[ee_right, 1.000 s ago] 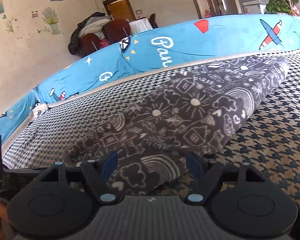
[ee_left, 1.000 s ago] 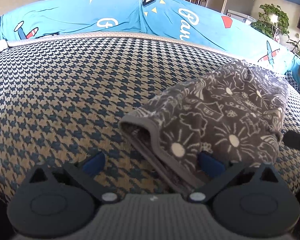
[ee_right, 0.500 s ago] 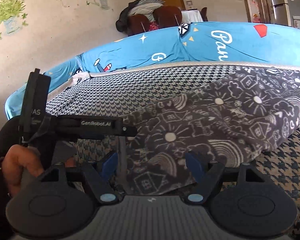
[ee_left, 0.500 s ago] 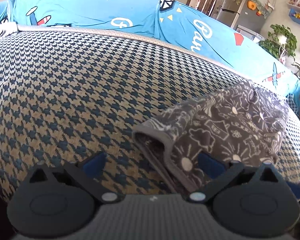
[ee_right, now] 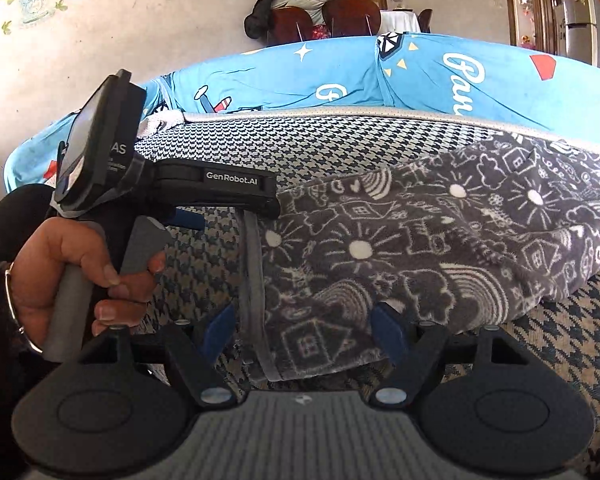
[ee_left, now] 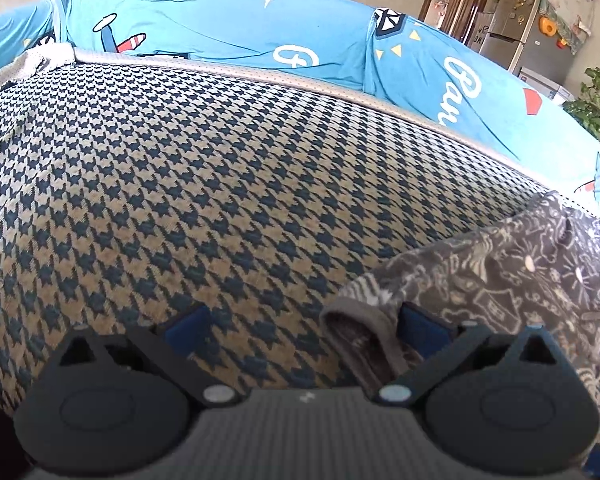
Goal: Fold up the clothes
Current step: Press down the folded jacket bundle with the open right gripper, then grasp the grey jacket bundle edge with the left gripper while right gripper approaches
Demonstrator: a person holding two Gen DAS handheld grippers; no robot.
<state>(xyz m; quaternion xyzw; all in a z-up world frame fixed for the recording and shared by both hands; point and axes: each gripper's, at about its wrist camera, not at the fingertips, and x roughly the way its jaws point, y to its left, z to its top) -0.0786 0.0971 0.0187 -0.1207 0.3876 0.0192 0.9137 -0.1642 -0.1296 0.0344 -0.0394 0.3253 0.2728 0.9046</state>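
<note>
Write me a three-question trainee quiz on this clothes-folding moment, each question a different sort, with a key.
1. True or false: the grey patterned garment lies on the houndstooth cushion.
2. Multiple choice: in the right wrist view, the right gripper has its jaws A) shut on bare cushion, B) open around the garment's near edge, C) raised clear of the garment.
3. Fill in: in the left wrist view, the garment's banded hem sits beside the left gripper's ____ finger, as seen in the picture.

Key: 1 true. 2 B. 3 right.
</note>
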